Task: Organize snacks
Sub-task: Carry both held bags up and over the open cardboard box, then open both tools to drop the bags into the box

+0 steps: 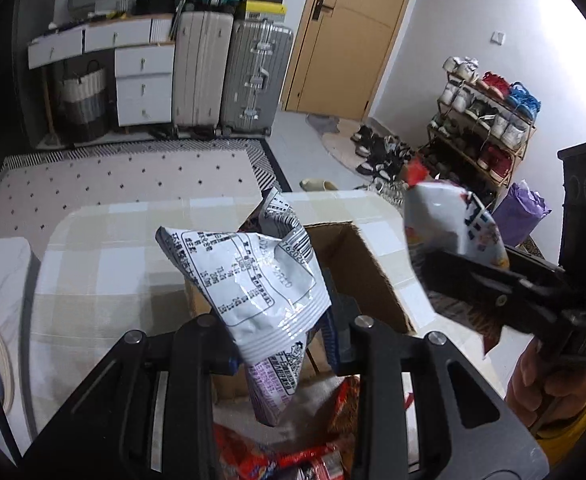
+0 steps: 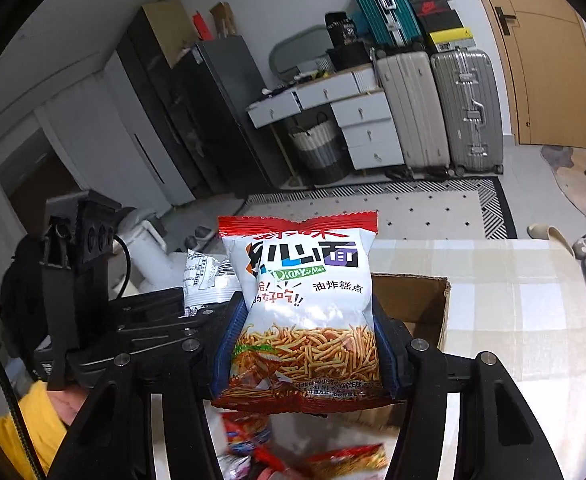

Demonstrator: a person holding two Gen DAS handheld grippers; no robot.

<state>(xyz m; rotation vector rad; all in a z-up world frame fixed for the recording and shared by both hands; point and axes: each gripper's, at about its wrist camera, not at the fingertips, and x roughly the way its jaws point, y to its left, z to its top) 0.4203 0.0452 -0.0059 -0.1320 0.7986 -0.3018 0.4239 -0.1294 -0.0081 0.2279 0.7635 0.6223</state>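
Observation:
My left gripper (image 1: 285, 344) is shut on a crumpled silver snack packet (image 1: 249, 284) with its printed back facing the camera. It hangs above an open cardboard box (image 1: 365, 272) on the checked tablecloth (image 1: 113, 264). In the right wrist view my right gripper (image 2: 305, 344) is shut on a white noodle snack bag (image 2: 305, 292) with a red top, held upright over the same box (image 2: 421, 304). Each gripper shows in the other's view: the right gripper (image 1: 445, 276) with its bag (image 1: 449, 224), and the left gripper (image 2: 173, 312) with its packet (image 2: 205, 276). Several red snack packs (image 2: 333, 460) lie below the grippers.
Beyond the table are a dotted rug (image 1: 133, 176), two upright suitcases (image 1: 233, 72), white drawers (image 1: 145, 84) and a wooden door (image 1: 353, 32). A shoe rack (image 1: 485, 120) and loose shoes stand at the right. A hand with a yellow sleeve (image 1: 553, 396) holds the right gripper.

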